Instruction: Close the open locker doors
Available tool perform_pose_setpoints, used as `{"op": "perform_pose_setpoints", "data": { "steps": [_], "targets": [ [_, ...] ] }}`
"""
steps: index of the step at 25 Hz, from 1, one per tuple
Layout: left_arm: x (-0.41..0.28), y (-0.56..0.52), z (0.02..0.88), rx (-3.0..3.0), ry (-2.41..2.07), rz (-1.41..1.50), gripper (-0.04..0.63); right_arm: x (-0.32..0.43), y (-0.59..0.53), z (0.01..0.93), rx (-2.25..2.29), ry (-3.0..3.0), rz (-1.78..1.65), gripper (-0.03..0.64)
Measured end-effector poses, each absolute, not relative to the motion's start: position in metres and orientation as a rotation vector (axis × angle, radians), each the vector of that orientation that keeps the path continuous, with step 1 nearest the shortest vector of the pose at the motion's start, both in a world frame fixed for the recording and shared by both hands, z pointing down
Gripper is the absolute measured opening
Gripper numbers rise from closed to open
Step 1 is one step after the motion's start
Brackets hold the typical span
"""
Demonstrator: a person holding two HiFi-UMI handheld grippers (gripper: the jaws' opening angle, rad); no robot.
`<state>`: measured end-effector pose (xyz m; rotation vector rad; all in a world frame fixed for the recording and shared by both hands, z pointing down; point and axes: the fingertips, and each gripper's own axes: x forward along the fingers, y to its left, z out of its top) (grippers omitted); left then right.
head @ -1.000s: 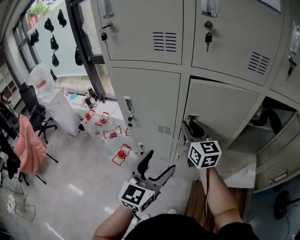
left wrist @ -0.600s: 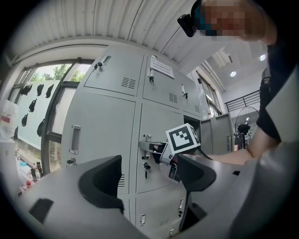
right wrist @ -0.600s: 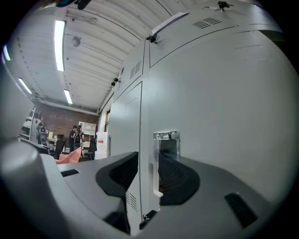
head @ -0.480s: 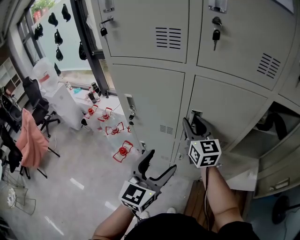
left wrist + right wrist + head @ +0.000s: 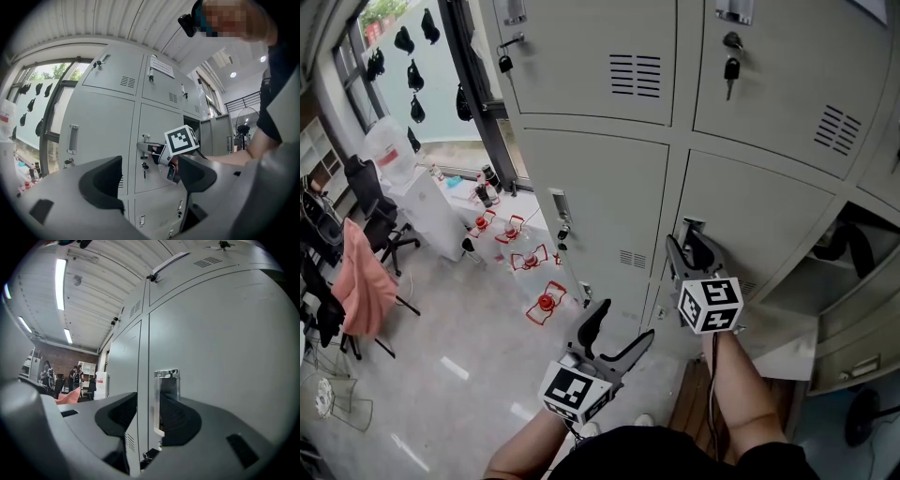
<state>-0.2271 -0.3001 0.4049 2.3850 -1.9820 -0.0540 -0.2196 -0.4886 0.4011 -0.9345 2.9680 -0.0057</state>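
Observation:
The grey locker door (image 5: 750, 220) in the middle row lies flush with its frame. My right gripper (image 5: 686, 246) is at that door's left edge, by the chrome handle recess (image 5: 167, 380). Its jaws are opening: they straddle the handle's edge, and the left pad stands off the metal. My left gripper (image 5: 622, 323) hangs open and empty lower down, in front of the left-hand locker (image 5: 595, 202). Further right a locker compartment (image 5: 853, 239) stands open with something dark inside, its door (image 5: 787, 337) swung outward.
Keys hang in the upper locker locks (image 5: 732, 70). On the floor at left are red-and-white objects (image 5: 525, 258), a white table (image 5: 427, 211) and chairs, one draped with a pink cloth (image 5: 358, 286). A dark window frame (image 5: 478, 84) borders the lockers.
The middle locker door was ajar a second ago and now sits flush. My right gripper went in with it and stays at the handle. The left gripper has barely moved.

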Motion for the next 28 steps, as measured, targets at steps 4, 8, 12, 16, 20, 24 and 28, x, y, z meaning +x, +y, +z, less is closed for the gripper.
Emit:
{"op": "perform_pose_setpoints", "data": {
  "steps": [4,8,12,16,20,24,28],
  "targets": [
    [-0.228,-0.301,0.407,2.417,-1.988,-0.058,0.39,-0.215,-0.488,0.405,-0.943,2.961,-0.026,0.161],
    [-0.225,-0.302,0.408,2.432,-1.96,-0.059,0.39,-0.206,-0.487,0.409,-0.95,2.956,-0.068,0.163],
    [-0.215,-0.301,0.407,2.428,-1.893,-0.057,0.39,-0.194,-0.478,0.409,-0.931,2.95,-0.08,0.182],
    [-0.206,-0.299,0.405,2.477,-1.841,-0.063,0.39,-0.178,-0.464,0.407,-0.944,2.939,-0.065,0.192],
    [-0.197,-0.294,0.404,2.549,-1.788,-0.079,0.39,-0.157,-0.448,0.405,-0.996,2.922,-0.049,0.207],
    [-0.183,-0.283,0.4,2.563,-1.682,-0.075,0.39,-0.132,-0.432,0.4,-1.079,2.89,-0.035,0.213],
    [-0.171,-0.275,0.397,2.626,-1.592,-0.119,0.39,-0.102,-0.414,0.397,-1.186,2.842,-0.027,0.224]
  ]
}}
